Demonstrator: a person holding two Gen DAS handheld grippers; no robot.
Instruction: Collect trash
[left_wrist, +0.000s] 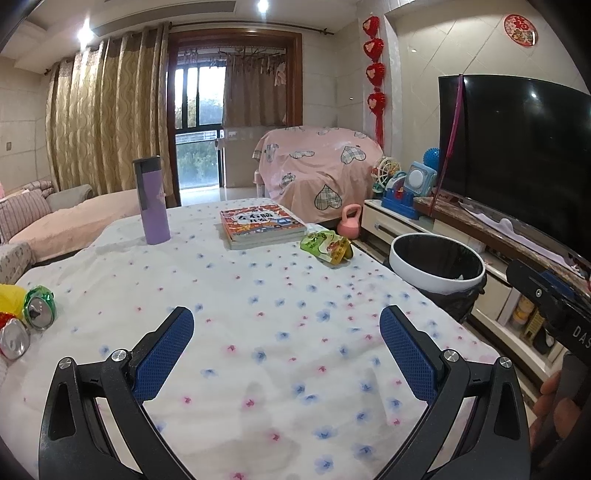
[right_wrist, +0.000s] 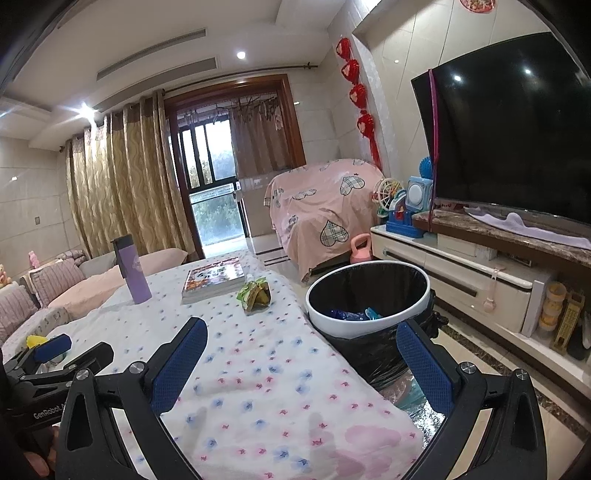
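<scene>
"GenRobot" is printed in white on the black body of the left gripper (right_wrist: 55, 354), seen from the right wrist. Right gripper's body (left_wrist: 561, 314) shows "DAS", cut off at the frame edge. Book (left_wrist: 260, 225) cover has large Chinese characters, not legible enough to transcribe.

My left tool (left_wrist: 286, 328) and right tool (right_wrist: 301, 343) look alike: black angular frames with triangular cut-outs, silver screws at the pivots, and blue textured pads (left_wrist: 164, 354). White "GenRobot" lettering marks the left tool's body.
</scene>
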